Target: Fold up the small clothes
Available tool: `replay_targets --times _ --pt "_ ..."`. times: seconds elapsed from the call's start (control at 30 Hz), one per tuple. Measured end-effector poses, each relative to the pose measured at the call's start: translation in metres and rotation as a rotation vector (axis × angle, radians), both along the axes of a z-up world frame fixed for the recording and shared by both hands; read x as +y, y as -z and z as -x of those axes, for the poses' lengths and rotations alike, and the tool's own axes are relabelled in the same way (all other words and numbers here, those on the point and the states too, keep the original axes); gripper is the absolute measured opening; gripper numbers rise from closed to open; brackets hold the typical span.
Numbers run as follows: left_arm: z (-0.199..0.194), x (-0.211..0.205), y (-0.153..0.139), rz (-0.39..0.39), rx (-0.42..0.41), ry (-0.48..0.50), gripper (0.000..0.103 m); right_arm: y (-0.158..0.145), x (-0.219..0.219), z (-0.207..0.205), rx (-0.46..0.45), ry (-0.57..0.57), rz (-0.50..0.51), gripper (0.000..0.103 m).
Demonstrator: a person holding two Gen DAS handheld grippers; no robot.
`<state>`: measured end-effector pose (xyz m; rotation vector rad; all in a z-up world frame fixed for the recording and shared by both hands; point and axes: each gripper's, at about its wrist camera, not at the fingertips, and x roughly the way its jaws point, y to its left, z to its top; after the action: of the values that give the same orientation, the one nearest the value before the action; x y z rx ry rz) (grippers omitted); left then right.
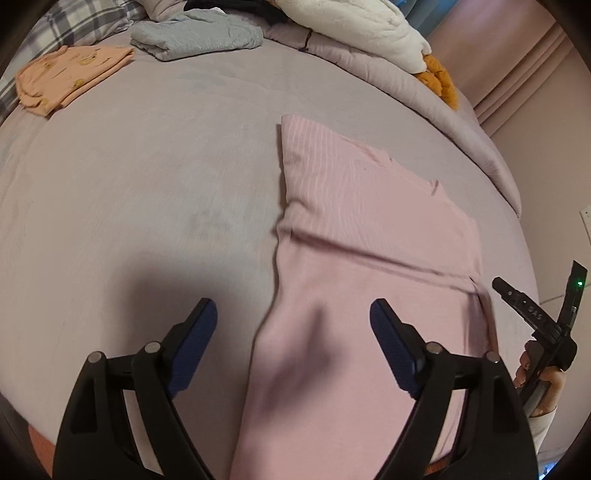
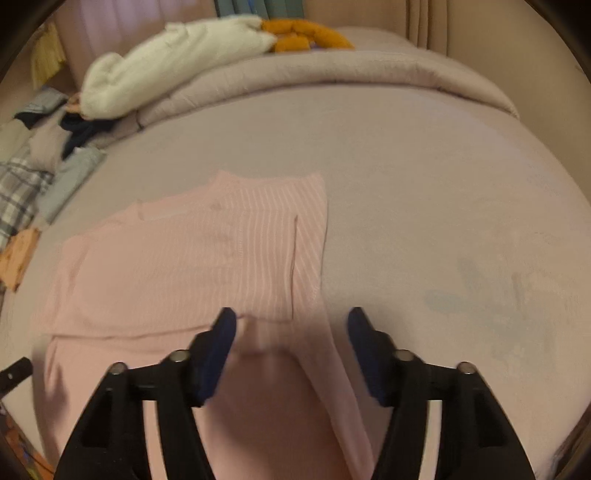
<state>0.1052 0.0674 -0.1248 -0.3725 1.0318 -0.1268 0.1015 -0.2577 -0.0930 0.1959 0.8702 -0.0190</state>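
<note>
A pink striped garment (image 1: 362, 229) lies flat on the mauve bed (image 1: 147, 184), folded lengthwise, its near end running under both grippers. My left gripper (image 1: 293, 314) is open and empty, hovering over the garment's near left edge. My right gripper (image 2: 291, 321) is open and empty, over the garment (image 2: 192, 258) at its near right edge. The right gripper's body shows at the right edge of the left wrist view (image 1: 535, 317), held in a hand.
A folded orange garment (image 1: 70, 77) and a folded grey one (image 1: 199, 35) lie at the far left. A rolled mauve duvet (image 2: 332, 74), a white plush (image 2: 173, 55), an orange plush (image 2: 310, 37) and a clothes pile (image 2: 44, 147) line the far side.
</note>
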Motion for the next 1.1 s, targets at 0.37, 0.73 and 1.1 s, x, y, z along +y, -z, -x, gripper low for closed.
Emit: replay_targets --times 0.37,0.73,1.1 --pt "0.046 -0.004 0.024 -0.006 0.059 0.036 0.086 0.011 -0.014 0.084 0.035 -0.008 -0.075 0.066" --pt "0.068 -0.001 0.041 0.117 0.109 0.046 0.081 0.054 -0.025 0.12 0.158 0.047 -0.108 0.066" --pt "0.076 -0.027 0.039 0.054 0.096 0.117 0.006 0.056 -0.008 0.115 0.124 0.01 -0.131 0.009"
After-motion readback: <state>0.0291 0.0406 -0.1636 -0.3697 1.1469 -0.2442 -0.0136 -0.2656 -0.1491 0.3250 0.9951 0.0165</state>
